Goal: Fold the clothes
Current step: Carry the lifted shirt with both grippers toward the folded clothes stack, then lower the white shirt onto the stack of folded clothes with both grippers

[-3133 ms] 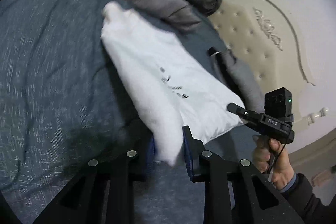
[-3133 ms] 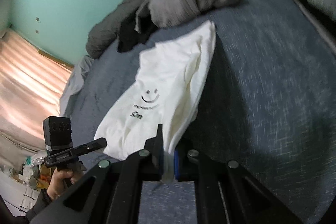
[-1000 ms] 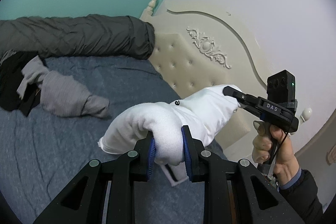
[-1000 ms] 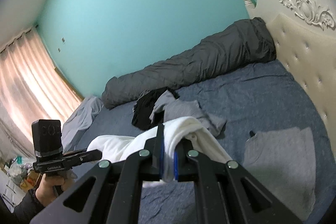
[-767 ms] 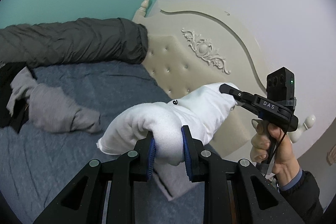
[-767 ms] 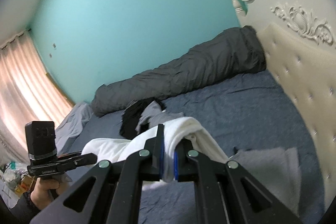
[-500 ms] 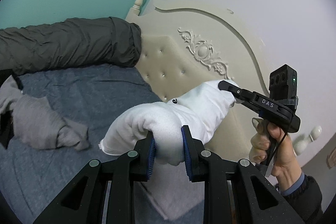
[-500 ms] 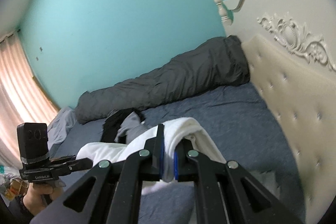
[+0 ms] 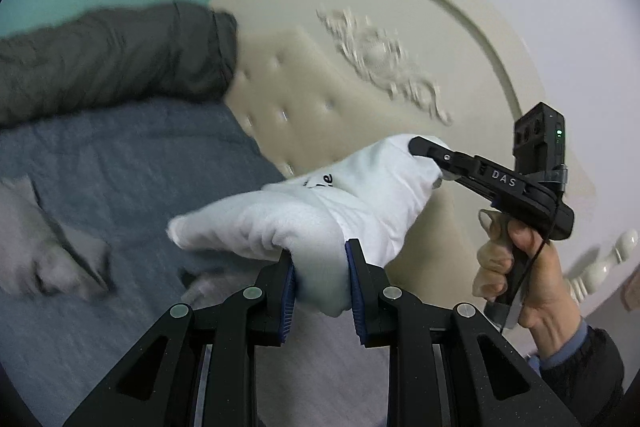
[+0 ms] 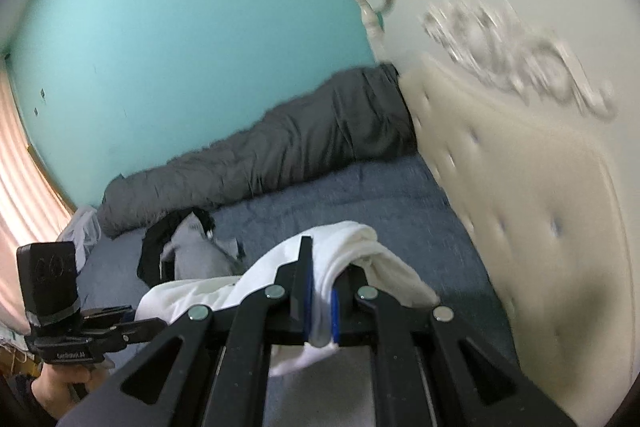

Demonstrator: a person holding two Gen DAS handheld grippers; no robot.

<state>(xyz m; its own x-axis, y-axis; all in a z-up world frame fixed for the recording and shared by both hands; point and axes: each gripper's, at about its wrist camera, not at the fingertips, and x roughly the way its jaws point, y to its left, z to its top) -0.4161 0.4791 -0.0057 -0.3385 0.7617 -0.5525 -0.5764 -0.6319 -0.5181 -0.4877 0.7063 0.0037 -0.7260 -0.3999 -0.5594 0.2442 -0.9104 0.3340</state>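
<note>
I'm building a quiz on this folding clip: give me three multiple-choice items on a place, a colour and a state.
1. Where is the rolled dark grey quilt? A along the teal wall B on the floor C in a gripper
2. What colour is the folded T-shirt being carried? A red B white C black
3. How is the T-shirt held? A by the left gripper only B by the right gripper only C by both

Answers: 1 A, it lies against the wall; 2 B, white cloth with dark print; 3 C, each gripper's pads pinch it.

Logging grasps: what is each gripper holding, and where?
Both grip the folded white T-shirt: left gripper on one end of it, right gripper on the other.
</note>
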